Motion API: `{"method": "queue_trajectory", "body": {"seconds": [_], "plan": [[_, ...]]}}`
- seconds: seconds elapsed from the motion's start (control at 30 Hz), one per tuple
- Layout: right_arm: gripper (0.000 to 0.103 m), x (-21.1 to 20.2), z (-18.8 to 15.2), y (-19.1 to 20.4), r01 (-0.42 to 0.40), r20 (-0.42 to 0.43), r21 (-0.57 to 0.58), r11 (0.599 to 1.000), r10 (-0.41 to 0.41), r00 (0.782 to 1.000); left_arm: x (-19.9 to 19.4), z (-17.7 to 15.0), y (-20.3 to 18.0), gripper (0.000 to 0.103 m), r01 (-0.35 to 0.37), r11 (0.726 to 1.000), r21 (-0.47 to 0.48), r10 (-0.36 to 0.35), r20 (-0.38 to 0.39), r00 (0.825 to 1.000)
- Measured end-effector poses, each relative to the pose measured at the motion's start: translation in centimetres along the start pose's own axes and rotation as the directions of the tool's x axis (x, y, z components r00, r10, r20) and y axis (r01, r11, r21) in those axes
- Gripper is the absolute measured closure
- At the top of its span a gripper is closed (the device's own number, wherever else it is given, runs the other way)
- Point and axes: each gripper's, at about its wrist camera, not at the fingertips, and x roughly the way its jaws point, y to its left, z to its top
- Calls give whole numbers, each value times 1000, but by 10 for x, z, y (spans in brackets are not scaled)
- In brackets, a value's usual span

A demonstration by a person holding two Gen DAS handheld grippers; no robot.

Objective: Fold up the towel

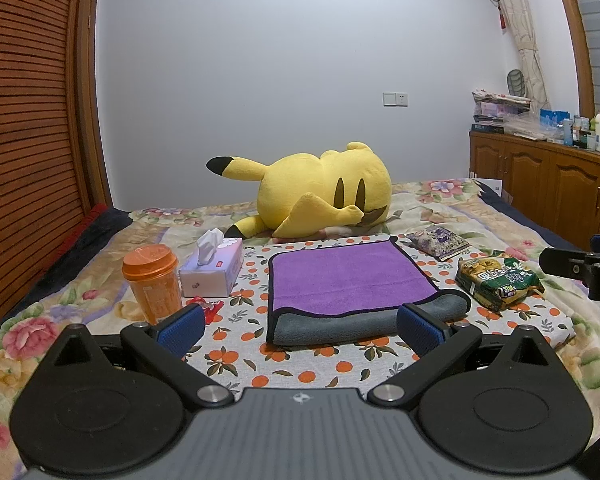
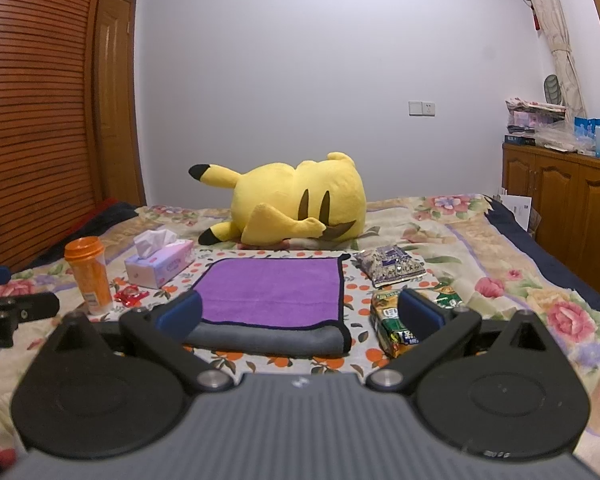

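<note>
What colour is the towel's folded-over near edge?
Grey, with black trim; the towel is purple on top. It shows best in the left wrist view.

Count of the things on the bed

There is one folded purple and grey towel (image 1: pixel 348 276), one orange plastic cup with lid (image 1: pixel 153 280), one white tissue box (image 1: pixel 212 270), one yellow plush toy (image 1: pixel 320 192), two snack packets, green (image 1: pixel 500 280) and purple (image 1: pixel 438 242), and one small red wrapper (image 1: pixel 206 306).
</note>
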Motion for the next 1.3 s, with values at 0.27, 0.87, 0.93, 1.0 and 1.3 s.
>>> {"method": "queue_trajectory", "body": {"seconds": [0.27,0.87,0.93,1.0,1.3], "plan": [[0,1,0,-1,1,-2,2,1000,-1,1000,0,0,0,0,-1,1000,1,1,0,1000],[0,2,1,-3,0,-4,5,1000,0,1000,1,0,0,0,0,1000,-1,0,0,1000],[0,2,1,-3,1,-4,5,1000,-1,1000,1,0,0,0,-1,1000,0,1,-1,1000],[0,2,1,-3,0,-4,6,1000,0,1000,1,0,0,0,-1,1000,0,1,-1,1000],[0,3,1,-3,0,-5,6,1000,0,1000,1,0,0,0,-1,1000,0,1,-1,1000]]}}
